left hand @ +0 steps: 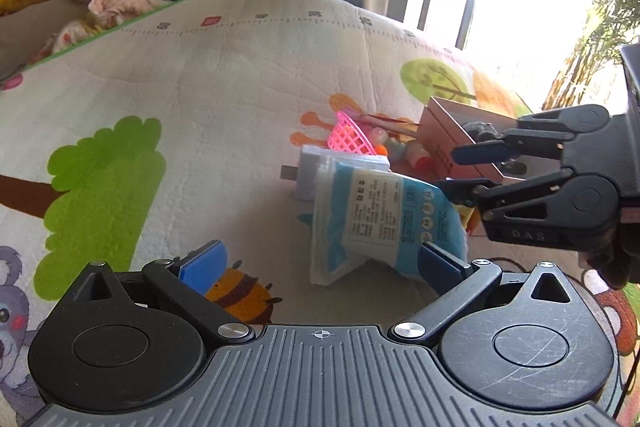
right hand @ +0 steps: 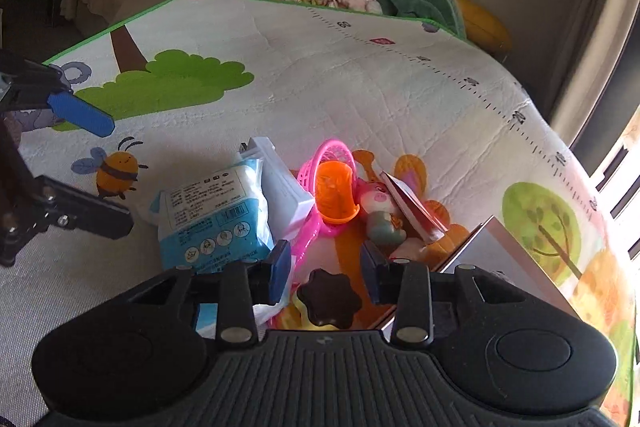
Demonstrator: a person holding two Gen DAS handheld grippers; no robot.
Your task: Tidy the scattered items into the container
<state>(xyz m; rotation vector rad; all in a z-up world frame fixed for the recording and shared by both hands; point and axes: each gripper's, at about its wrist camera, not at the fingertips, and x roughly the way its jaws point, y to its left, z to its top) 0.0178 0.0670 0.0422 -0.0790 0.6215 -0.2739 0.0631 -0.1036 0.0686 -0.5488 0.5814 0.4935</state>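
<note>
Here, both claws hang over a play mat (right hand: 340, 75) strewn with small things.

The left claw (left hand: 320, 263) stands wide apart and grips nothing; a blue-and-white pack (left hand: 384, 219) lies just beyond it, against a white box (left hand: 316, 163). The right claw (right hand: 326, 263) is partly apart with nothing pressed between its pads; a dark flower-shaped piece (right hand: 330, 301) lies below the gap. Farther off sit a pink net (right hand: 332, 155), an orange cup (right hand: 336, 193) and a pink toy (right hand: 380, 203). The cardboard box (left hand: 444, 135), open, stands at the right, beside the heap.
</note>
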